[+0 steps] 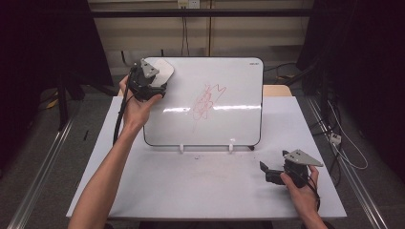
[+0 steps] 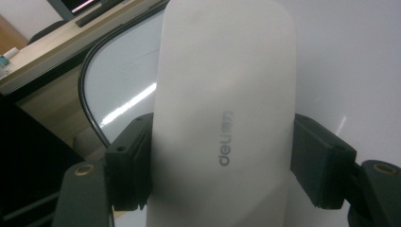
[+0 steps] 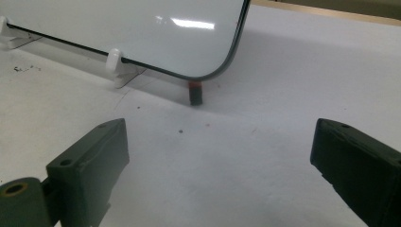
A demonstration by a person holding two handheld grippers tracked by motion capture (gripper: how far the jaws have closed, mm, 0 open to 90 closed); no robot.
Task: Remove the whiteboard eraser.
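- While it sits at the whiteboard's [image 1: 210, 102] upper left corner, the left gripper [image 1: 154, 80] clamps a white eraser [image 2: 222, 118], jaws pressing both long sides.
- Red scribbles [image 1: 206, 101] mark the board's middle, well apart from the eraser.
- Low on the white table [image 1: 191, 186], the right gripper [image 1: 267, 172] rests with jaws spread wide around nothing.

White oblong eraser [image 2: 222, 118] lies against the whiteboard's [image 1: 229, 86] upper-left corner.

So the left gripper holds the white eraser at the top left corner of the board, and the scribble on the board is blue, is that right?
Not quite: the scribble is red, as the high view shows. The left gripper does hold the white eraser at the board's top left corner.
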